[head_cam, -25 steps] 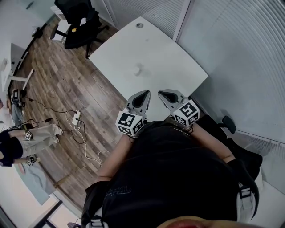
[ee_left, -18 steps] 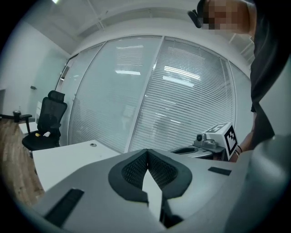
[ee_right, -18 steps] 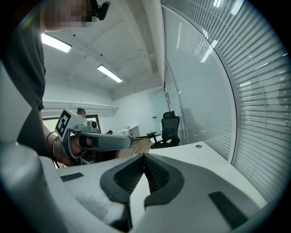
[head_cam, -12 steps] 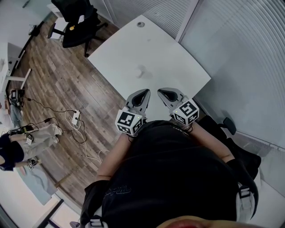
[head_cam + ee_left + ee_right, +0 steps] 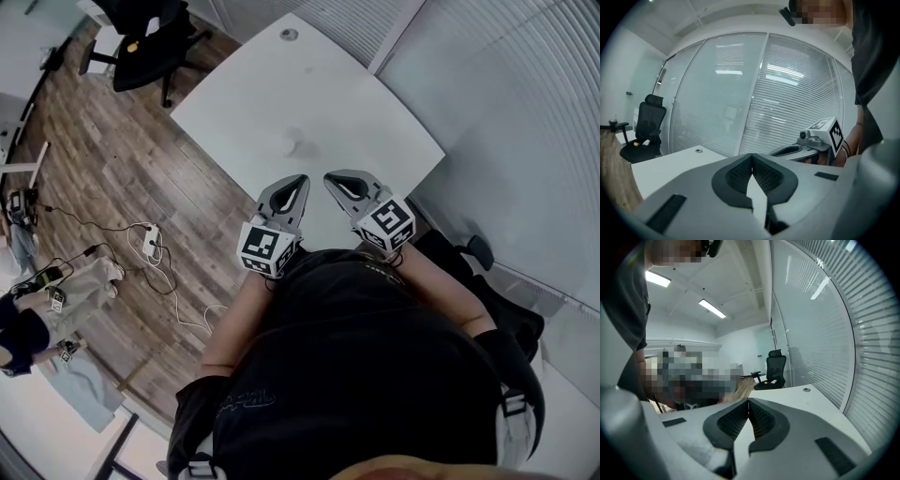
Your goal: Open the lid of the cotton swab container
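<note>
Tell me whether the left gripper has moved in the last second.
Yes. In the head view the left gripper has edged forward, its tip now closer to the small container on the white table.

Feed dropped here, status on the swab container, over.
Left gripper shut, empty. Right gripper shut, empty. Small pale container on white table, ahead of both, untouched; lid unreadable. Nothing seen between.
</note>
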